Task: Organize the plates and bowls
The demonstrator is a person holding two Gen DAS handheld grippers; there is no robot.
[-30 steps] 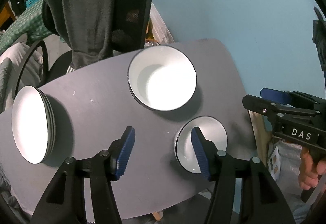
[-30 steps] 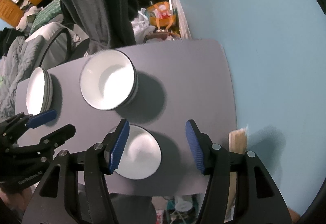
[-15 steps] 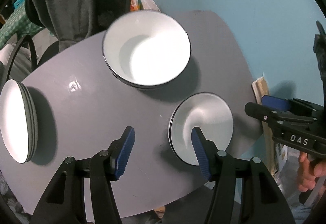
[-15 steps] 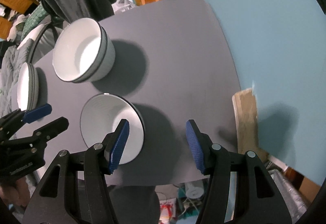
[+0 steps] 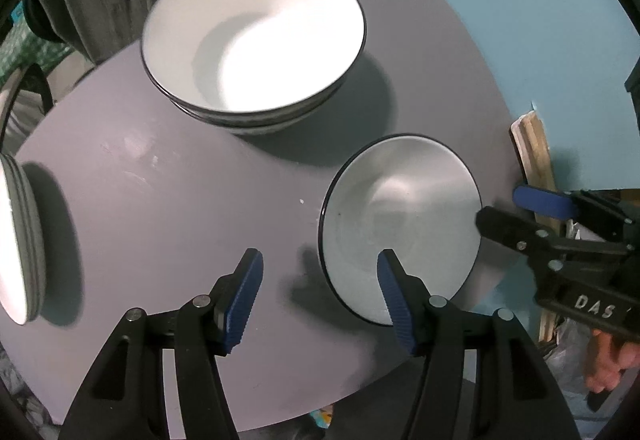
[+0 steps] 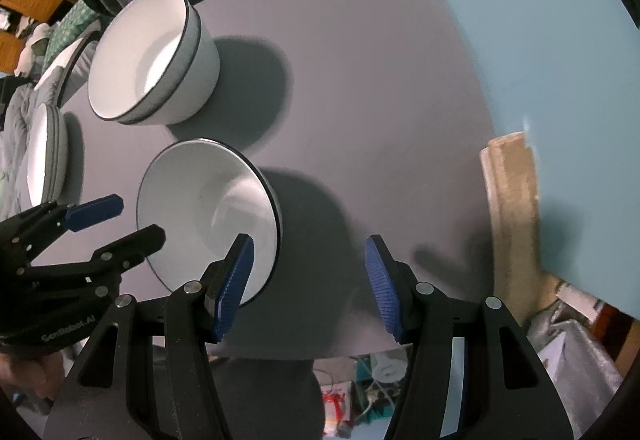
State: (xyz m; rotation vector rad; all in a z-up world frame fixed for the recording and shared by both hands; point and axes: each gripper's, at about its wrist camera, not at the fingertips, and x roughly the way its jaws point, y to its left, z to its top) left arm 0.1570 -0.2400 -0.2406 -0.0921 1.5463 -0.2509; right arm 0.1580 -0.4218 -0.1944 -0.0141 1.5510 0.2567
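Both tongs gape, released — left gripper (image 5: 320, 296) and right gripper (image 6: 308, 276) flank the small bowl (image 5: 400, 224). It sits near the gray table's (image 5: 160, 200) front-right edge — 2 stacked bowls (image 5: 256, 52) behind.

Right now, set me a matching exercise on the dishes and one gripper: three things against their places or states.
Things:
1. stacked deep bowls
2. single shallow bowl
3. plate stack
4. left gripper

Places or states:
A. at the table's left edge
B. open, holding nothing
C. at the far side of the table
D. near the table's front edge, alone

Pairs: 1-C, 2-D, 3-A, 4-B
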